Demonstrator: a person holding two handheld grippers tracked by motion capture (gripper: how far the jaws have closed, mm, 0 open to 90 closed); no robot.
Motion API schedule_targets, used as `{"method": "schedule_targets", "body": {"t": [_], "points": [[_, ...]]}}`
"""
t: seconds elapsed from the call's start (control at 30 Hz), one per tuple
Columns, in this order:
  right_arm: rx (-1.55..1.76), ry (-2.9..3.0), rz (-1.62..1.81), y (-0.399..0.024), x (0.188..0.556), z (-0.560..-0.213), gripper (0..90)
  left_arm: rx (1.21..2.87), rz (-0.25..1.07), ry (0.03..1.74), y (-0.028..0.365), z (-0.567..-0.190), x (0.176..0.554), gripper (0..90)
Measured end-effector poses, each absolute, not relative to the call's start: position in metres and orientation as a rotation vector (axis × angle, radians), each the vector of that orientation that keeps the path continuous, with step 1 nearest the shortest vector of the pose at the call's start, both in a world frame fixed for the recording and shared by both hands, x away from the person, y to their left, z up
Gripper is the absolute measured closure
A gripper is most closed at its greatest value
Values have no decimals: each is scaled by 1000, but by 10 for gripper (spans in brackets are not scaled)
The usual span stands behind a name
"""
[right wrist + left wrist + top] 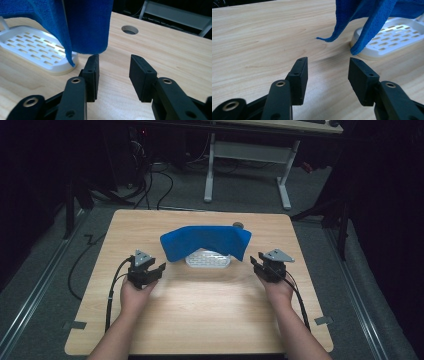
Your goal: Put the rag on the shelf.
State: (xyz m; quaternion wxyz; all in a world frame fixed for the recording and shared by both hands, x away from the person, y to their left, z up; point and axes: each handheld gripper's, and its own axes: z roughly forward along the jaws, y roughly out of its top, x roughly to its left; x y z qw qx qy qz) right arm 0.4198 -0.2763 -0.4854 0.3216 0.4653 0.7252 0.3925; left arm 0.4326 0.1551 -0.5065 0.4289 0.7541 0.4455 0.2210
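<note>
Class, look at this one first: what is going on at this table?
A person holds a gripper in each hand at a wooden table. A blue cloth hangs draped over a white slotted rack in the middle. The left gripper and right gripper sit at either end of the cloth, both open with nothing between the jaws. Neither touches the cloth.

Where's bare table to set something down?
The near half of the table, between the forearms, is bare wood, as are the back corners. Crowded: the middle, where the blue cloth drapes above the white slotted tray, flanked by left gripper and right gripper.
</note>
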Motion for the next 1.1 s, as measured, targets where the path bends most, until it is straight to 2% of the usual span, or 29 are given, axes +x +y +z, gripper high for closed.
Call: {"method": "schedule_targets", "body": {"t": [0.63, 0.73, 1.0, 1.1], "points": [[1147, 1918, 1029, -270, 363, -499, 458, 1930, 461, 1024, 150, -510, 381, 481], [1128, 1935, 1030, -267, 348, -503, 425, 1953, 441, 1007, 147, -516, 367, 474], [1150, 1978, 1054, -264, 299, -511, 403, 2020, 323, 931, 127, -526, 310, 455], [1146, 1995, 1048, -261, 284, -511, 392, 2070, 350, 849, 114, -525, 299, 446]]}}
